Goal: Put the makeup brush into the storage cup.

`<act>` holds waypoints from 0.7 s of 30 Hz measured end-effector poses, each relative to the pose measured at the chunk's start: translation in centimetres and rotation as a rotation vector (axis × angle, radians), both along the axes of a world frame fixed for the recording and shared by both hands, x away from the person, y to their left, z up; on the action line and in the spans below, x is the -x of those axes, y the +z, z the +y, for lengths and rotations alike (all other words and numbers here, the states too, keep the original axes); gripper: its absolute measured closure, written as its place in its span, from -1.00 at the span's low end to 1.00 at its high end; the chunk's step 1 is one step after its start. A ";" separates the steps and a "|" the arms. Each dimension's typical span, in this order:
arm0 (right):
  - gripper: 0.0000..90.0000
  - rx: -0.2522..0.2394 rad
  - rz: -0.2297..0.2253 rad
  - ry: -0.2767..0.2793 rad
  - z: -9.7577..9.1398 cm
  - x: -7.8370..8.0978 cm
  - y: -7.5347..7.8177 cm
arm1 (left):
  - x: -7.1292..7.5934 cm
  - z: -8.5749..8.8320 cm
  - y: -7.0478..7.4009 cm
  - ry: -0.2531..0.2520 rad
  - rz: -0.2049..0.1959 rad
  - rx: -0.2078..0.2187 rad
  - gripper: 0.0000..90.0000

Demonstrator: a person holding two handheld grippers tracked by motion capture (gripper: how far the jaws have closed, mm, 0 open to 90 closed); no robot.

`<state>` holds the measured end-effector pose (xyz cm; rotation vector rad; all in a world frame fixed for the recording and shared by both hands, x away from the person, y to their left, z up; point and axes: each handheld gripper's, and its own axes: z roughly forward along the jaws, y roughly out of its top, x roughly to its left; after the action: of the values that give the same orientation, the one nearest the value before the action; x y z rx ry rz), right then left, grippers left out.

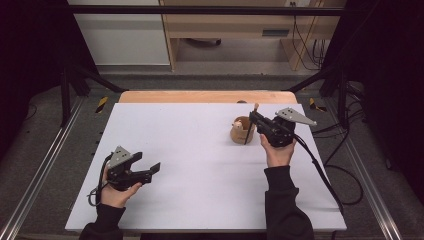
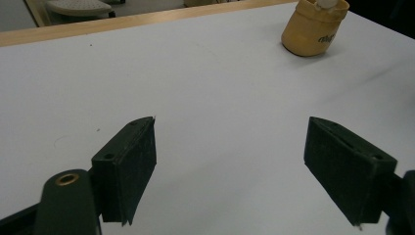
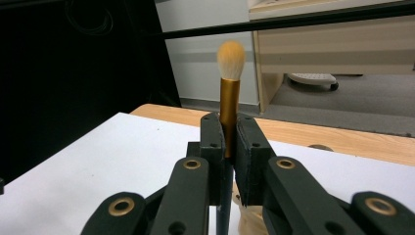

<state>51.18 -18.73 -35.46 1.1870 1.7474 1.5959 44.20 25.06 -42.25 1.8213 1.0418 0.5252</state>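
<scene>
The soft-bristled brush with the shiny gold metal ferrule [image 3: 229, 110] looked glossy; the tan cloth pouch [image 2: 313, 30] and white bench [image 1: 200, 165] looked matt.

White surface, one small cup on it

The surface [image 1: 200, 165] is a pale sheet with a strip of bare wood [image 1: 200, 96] along its far edge; a tan cup [image 1: 242, 131] stands on it toward the far right, holding something pale.

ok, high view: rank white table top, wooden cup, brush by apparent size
1. white table top, far the largest.
2. wooden cup.
3. brush, smallest as seen: just its tip shows above the right gripper, whose fingers are shut on it.
</scene>
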 end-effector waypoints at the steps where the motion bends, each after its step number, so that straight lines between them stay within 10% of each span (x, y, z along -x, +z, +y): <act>1: 0.86 0.001 0.005 -0.003 0.0 -0.1 0.0 | 0.0 0.0 0.0 -0.001 0.000 -0.001 -0.57; 21: 0.86 0.038 -0.009 -0.046 -0.3 -2.5 0.9 | 0.0 0.3 0.3 -0.002 -0.008 0.003 -0.57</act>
<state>53.69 -19.06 -34.52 1.1918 1.7246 1.5324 44.20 25.39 -41.96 1.8161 1.0353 0.5287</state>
